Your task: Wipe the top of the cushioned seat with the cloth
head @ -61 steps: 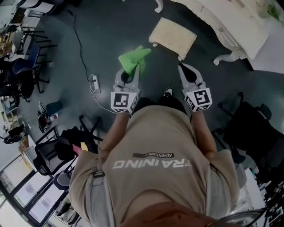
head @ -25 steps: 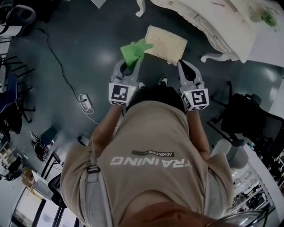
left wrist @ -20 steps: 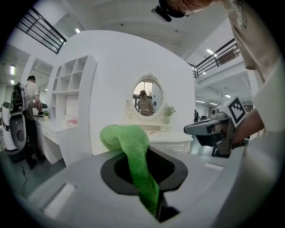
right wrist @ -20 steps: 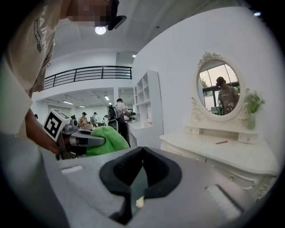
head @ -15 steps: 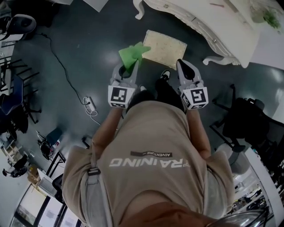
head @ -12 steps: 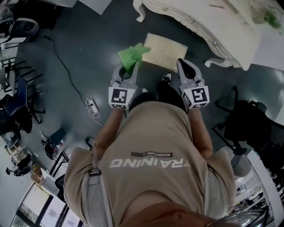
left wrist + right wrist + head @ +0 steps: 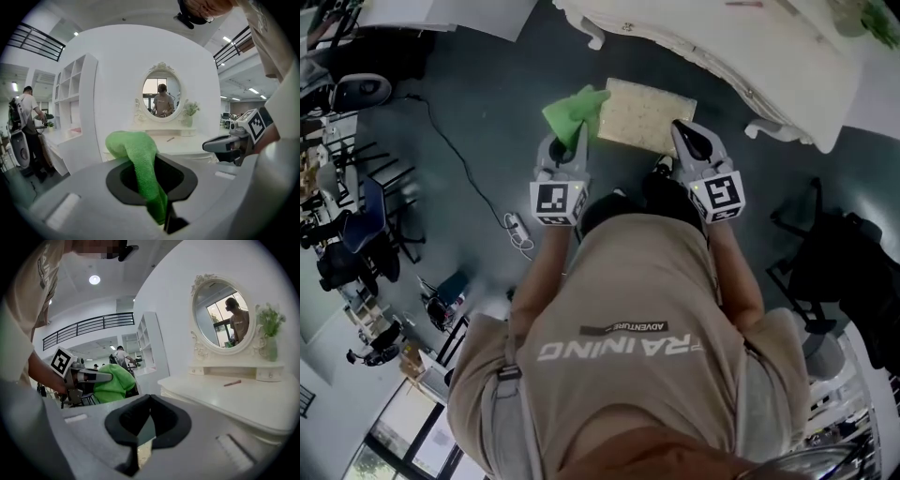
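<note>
Left gripper (image 7: 570, 148) jaws pinch the green cloth (image 7: 574, 110), which is bunched over the left edge of the cushioned seat (image 7: 647, 114) on the floor. Right gripper (image 7: 687, 139) jaws closed, empty. Risk: the thin pinch could let the cloth slip when dragged.

Dark floor (image 7: 478, 112) carrying a cushioned seat (image 7: 642, 114).
A power strip (image 7: 518, 230) lies to the left; the white bench (image 7: 750, 56) stands just beyond the seat.
</note>
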